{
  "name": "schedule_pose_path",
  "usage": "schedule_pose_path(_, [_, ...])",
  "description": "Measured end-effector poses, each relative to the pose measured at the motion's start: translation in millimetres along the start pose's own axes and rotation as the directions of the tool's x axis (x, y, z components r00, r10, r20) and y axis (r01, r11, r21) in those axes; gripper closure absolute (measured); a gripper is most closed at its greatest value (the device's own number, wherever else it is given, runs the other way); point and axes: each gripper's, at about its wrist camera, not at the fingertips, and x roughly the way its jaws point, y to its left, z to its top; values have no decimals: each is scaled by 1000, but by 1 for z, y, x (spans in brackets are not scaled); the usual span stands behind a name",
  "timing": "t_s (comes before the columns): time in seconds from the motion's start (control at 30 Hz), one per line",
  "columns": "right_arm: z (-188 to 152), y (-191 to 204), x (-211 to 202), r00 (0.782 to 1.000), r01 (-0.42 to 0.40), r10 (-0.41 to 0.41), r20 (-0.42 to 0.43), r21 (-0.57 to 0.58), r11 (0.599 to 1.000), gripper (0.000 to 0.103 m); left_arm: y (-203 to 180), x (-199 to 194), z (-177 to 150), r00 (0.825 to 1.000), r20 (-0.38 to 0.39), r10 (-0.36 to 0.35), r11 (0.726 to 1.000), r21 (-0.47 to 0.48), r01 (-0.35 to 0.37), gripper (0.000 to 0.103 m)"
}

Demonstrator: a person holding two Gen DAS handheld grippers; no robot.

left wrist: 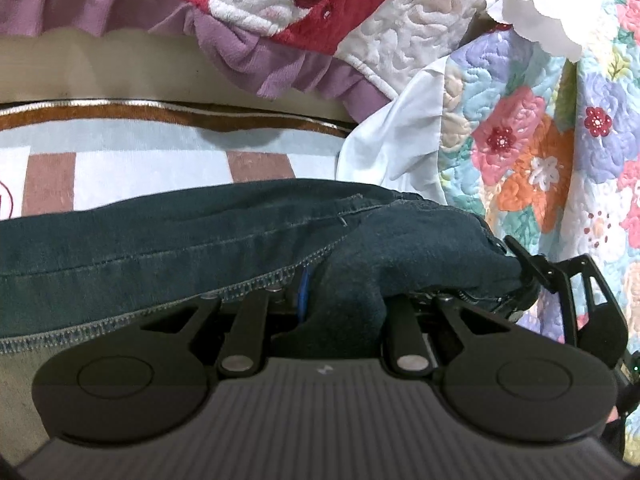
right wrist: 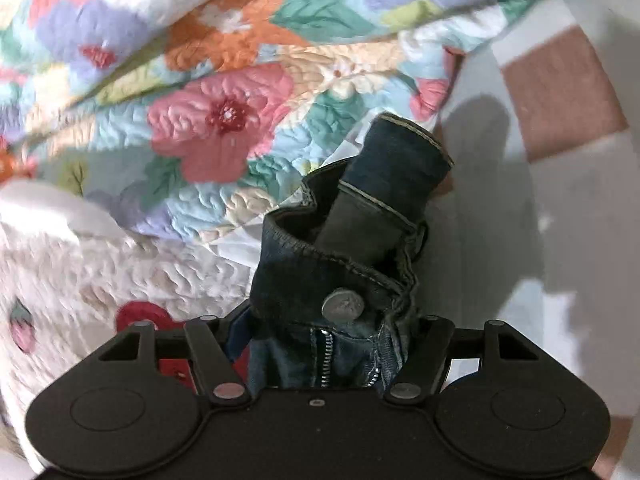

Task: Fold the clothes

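Left gripper point(left wrist: 340, 308): jaws close together, clamped on a dark bunch of the jeans point(left wrist: 160, 248). Fingertips buried under the cloth, so the pads themselves are not visible. The denim drapes across the front of the gripper and stretches away to the left as a long band, overlocked seam edge along its lower side.

Right gripper point(right wrist: 328, 344): jaws stand wide, with the waistband end of the jeans point(right wrist: 344, 264) bunched between them. Metal button point(right wrist: 343, 305) and open zipper point(right wrist: 326, 360) face the camera. Cannot tell whether the pads press on the cloth; its fingers are hidden behind the bunch. A rolled denim portion sticks up beyond the waistband. The right gripper point(left wrist: 560, 280) also shows at the right edge of the left wrist view, touching the jeans' far end.

Under the jeans: a pale blue rug point(left wrist: 160, 160) with brown-pink blocks and a brown border.

Beyond, right side: a floral quilt point(right wrist: 208, 120) in pink, orange, lilac and teal, white cloth point(left wrist: 396, 148) at its edge.

Farthest: a white and red quilted blanket point(left wrist: 300, 4) with a purple ruffle point(left wrist: 280, 72), overhanging the rug.
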Motion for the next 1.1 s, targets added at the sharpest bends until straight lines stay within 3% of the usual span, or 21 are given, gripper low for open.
schedule_pose_path(0.17, [2, 12, -2, 998, -12, 9, -56, -43, 999, 27, 2, -2, -4, 1000, -7, 4, 1000, 28, -4, 86])
schedule_pose_path(0.23, [6, 21, 2, 992, 61, -73, -100, -119, 991, 26, 0, -3, -6, 1000, -9, 3, 998, 58, -2, 86])
schedule_pose_path(0.27, [10, 27, 10, 980, 129, -153, -127, -180, 975, 24, 0, -4, -8, 1000, -10, -1, 999, 44, 1, 86])
schedule_pose_path(0.33, [17, 27, 32, 916, 296, -346, -200, -242, 924, 17, -1, -6, -11, 1000, -20, -10, 1000, -6, 10, 89])
schedule_pose_path(0.37, [24, 24, 37, 901, 318, -367, -231, -222, 922, 14, -2, -6, -12, 999, -29, -17, 999, -38, 16, 89])
schedule_pose_path(0.43, [43, 14, 41, 892, 321, -350, -286, -144, 936, 34, -16, -9, -15, 999, -33, 13, 999, 38, -12, 89])
schedule_pose_path(0.47, [53, 20, 37, 907, 270, -311, -284, -175, 947, 62, -24, -11, -17, 999, -37, 17, 997, 78, -14, 89])
schedule_pose_path(0.5, [62, 30, 30, 926, 198, -260, -272, -233, 952, 77, -32, -12, -18, 999, -43, 18, 993, 114, -12, 87])
schedule_pose_path(0.53, [67, 48, 18, 949, 126, -208, -237, -320, 939, 77, -41, -15, -21, 998, -55, -5, 989, 149, 14, 87])
schedule_pose_path(0.6, [64, 83, -15, 985, 6, -95, -146, -515, 857, 78, -61, -24, -27, 996, -67, -63, 972, 223, 76, 87])
schedule_pose_path(0.67, [64, 89, -44, 999, -27, 0, -45, -591, 806, 80, -75, -27, -31, 989, -82, -120, 953, 269, 138, 80])
schedule_pose_path(0.7, [69, 86, -49, 1000, 12, -17, -3, -605, 796, 80, -82, -29, -33, 985, -90, -148, 942, 291, 168, 72])
schedule_pose_path(0.77, [81, 71, -36, 979, 193, -190, 71, -610, 769, 80, -82, -16, -41, 972, -177, -155, 939, 278, 200, 60])
schedule_pose_path(0.83, [92, 53, -25, 948, 290, -313, 56, -560, 776, 79, -69, -4, -54, 963, -234, -132, 953, 239, 189, 60])
schedule_pose_path(0.9, [96, 48, -25, 946, 291, -321, 36, -528, 798, 79, -53, 3, -63, 955, -269, -125, 965, 192, 180, 59])
schedule_pose_path(1.0, [93, 54, -26, 953, 273, -300, 46, -565, 779, 79, -29, -16, -65, 956, -221, -192, 969, 113, 220, 58])
schedule_pose_path(1.1, [93, 53, -29, 950, 280, -308, 49, -569, 773, 79, 4, -46, -73, 973, -168, -159, 978, 107, 178, 49])
